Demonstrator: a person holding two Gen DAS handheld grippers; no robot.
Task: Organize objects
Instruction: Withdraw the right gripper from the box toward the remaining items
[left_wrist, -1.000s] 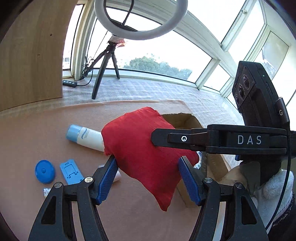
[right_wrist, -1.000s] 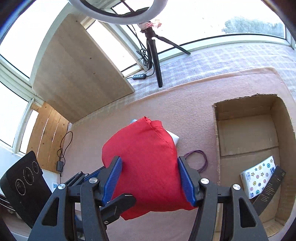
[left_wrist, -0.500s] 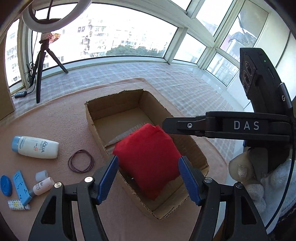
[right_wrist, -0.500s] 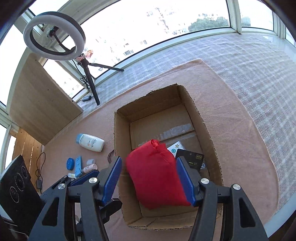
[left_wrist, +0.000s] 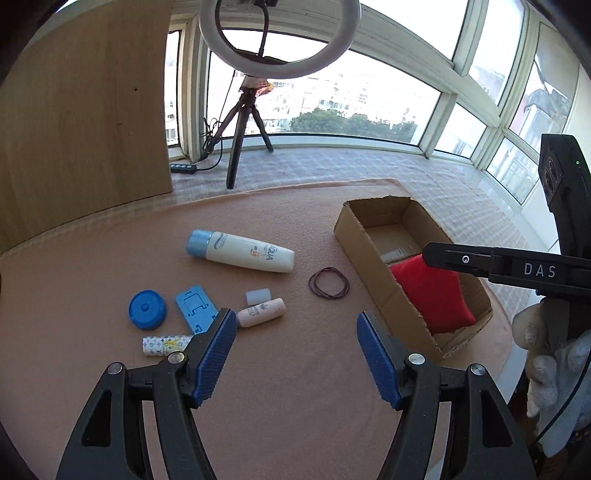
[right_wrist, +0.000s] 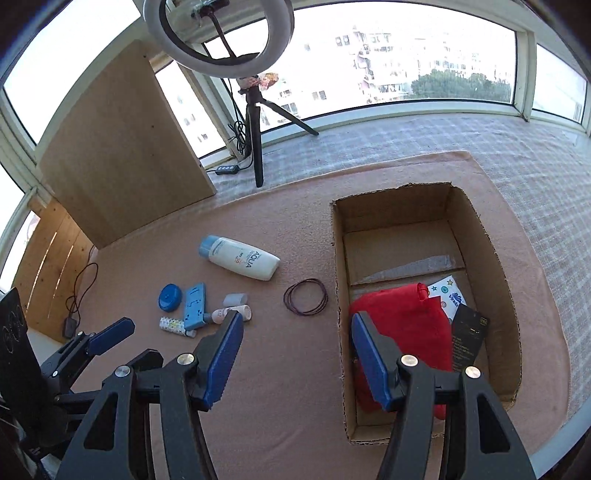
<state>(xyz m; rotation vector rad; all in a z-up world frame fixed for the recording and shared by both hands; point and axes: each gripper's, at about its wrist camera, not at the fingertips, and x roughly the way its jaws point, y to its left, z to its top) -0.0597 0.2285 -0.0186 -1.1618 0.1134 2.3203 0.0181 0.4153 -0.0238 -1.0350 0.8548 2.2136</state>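
Both tools gape empty — left tool, right tool. The sunscreen bottle looks light, stiff, slick — grip mid-body.

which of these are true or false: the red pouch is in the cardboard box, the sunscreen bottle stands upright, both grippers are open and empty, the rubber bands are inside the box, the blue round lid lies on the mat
1. The red pouch is in the cardboard box. True.
2. The sunscreen bottle stands upright. False: it lies on its side on the mat.
3. The left gripper and the right gripper are open and empty. True.
4. The rubber bands are inside the box. False: they lie on the mat, left of the box.
5. The blue round lid lies on the mat. True.
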